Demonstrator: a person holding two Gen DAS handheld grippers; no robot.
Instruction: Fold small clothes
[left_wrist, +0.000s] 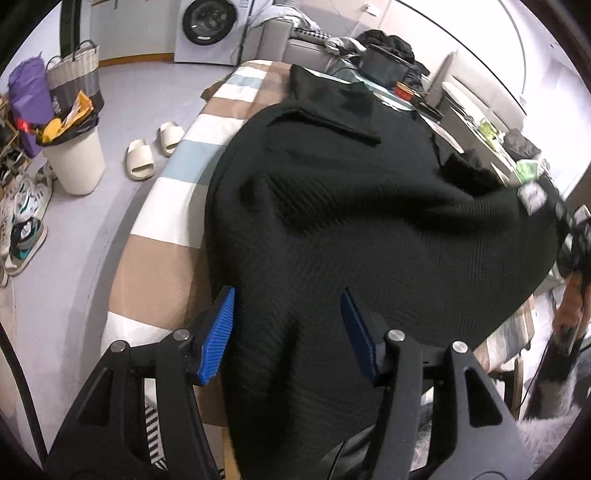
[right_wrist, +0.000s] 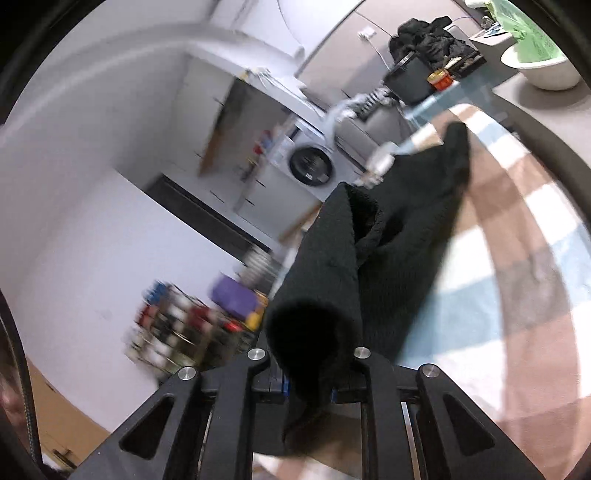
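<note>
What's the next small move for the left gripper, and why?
Probably close the left gripper on the black sweater: its jaws are open with the hem between them, while the right gripper is already shut on the cloth and lifting it.

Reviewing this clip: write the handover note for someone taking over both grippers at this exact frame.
Left gripper: open, its blue pads on either side of the black knit garment, not clamped.
Right gripper: shut on a bunched edge of the same garment, lifting it off the surface; the view is motion-blurred.
The garment lies rumpled across the checked cloth that covers the table, with one end raised by the right gripper.
Done: garment picked up at one edge. No neat fold is visible.
Left: spread it flat, fold it, and set it down. More dark clothes are piled at the far end.
</note>
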